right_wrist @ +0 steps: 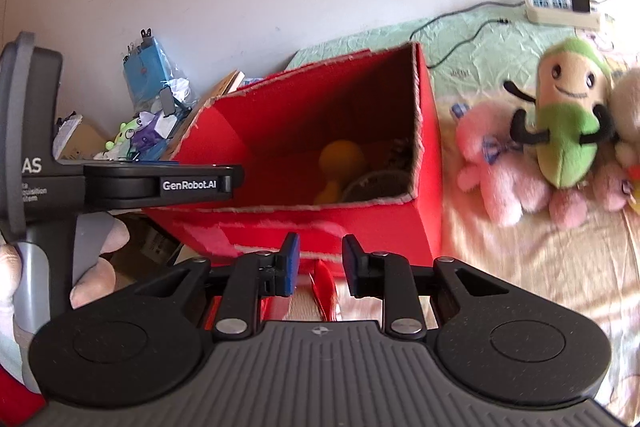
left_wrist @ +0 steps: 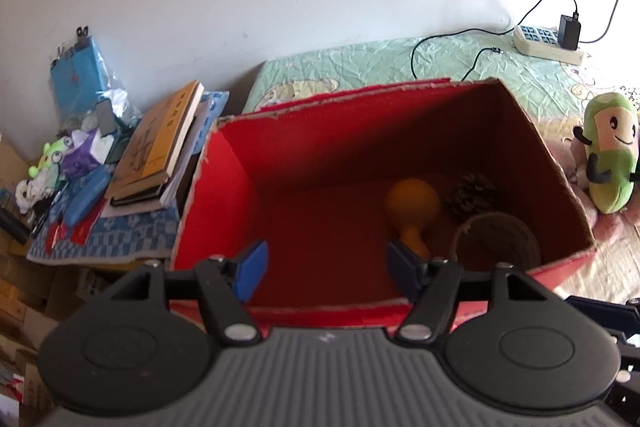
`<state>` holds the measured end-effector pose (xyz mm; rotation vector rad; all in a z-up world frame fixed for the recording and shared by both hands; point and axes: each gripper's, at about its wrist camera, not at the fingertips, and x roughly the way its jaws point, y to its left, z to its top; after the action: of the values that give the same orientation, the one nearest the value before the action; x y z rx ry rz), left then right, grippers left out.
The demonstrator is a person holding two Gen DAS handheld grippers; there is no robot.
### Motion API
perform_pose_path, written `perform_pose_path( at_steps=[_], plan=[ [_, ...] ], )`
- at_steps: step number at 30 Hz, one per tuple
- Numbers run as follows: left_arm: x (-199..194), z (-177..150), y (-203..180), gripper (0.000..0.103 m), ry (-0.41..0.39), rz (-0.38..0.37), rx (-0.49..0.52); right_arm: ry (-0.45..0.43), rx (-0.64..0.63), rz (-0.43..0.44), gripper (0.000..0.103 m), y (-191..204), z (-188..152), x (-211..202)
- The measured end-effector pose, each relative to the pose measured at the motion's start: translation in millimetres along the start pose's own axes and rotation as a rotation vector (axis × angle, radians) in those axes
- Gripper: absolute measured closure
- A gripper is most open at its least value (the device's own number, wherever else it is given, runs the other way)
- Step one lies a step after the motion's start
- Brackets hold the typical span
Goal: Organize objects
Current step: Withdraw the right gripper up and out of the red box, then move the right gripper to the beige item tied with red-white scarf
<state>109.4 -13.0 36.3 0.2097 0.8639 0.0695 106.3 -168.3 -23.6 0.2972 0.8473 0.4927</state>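
Note:
An open red cardboard box [left_wrist: 224, 187] stands on the bed. In it lie an orange gourd-shaped toy [left_wrist: 412, 203], a pine cone [left_wrist: 474, 195] and a round woven basket [left_wrist: 500, 239]. My left gripper [left_wrist: 326, 259] hovers above the box's near edge, open, with nothing between its blue pads. In the right wrist view my right gripper [right_wrist: 320, 251] sits in front of the box [right_wrist: 360, 223], its jaws a little apart and empty; a red ribbon [right_wrist: 324, 291] lies below them. A green plush [right_wrist: 568, 131] leans on a pink plush [right_wrist: 496, 171] right of the box.
A hand holds the left gripper's housing [right_wrist: 160, 185] at the left. Stacked books [left_wrist: 160, 147], a blue bag [left_wrist: 76, 79] and small clutter crowd a side table left of the box. A power strip [left_wrist: 548, 43] with a charger and cables lies at the wall.

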Motion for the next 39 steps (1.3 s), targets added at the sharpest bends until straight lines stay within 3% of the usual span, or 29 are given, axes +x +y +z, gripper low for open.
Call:
perform_pose_path(
  at_steps=[7, 22, 33, 39],
  plan=[
    [-15.6, -14.7, -13.3, 0.026, 0.005, 0.048, -0.029, 0.054, 0.045, 0.051, 0.078, -18.0, -12.5, -6.4],
    [-21.0, -48.2, -33.7, 0.026, 0.078, 0.068, -0.072, 0.154, 0.086, 0.122, 0.077, -41.1, -39.7, -6.7],
    [-11.0, -90.6, -32.3, 0.026, 0.141, -0.082, -0.090, 0.194, 0.142, 0.134, 0.077, -62.2, -45.6, -3.4],
    [-6.8, -99.4, -38.9, 0.027, 0.155, -0.127, -0.077, 0.224, 0.167, 0.153, 0.076, -65.7, -44.2, 7.9]
  ],
)
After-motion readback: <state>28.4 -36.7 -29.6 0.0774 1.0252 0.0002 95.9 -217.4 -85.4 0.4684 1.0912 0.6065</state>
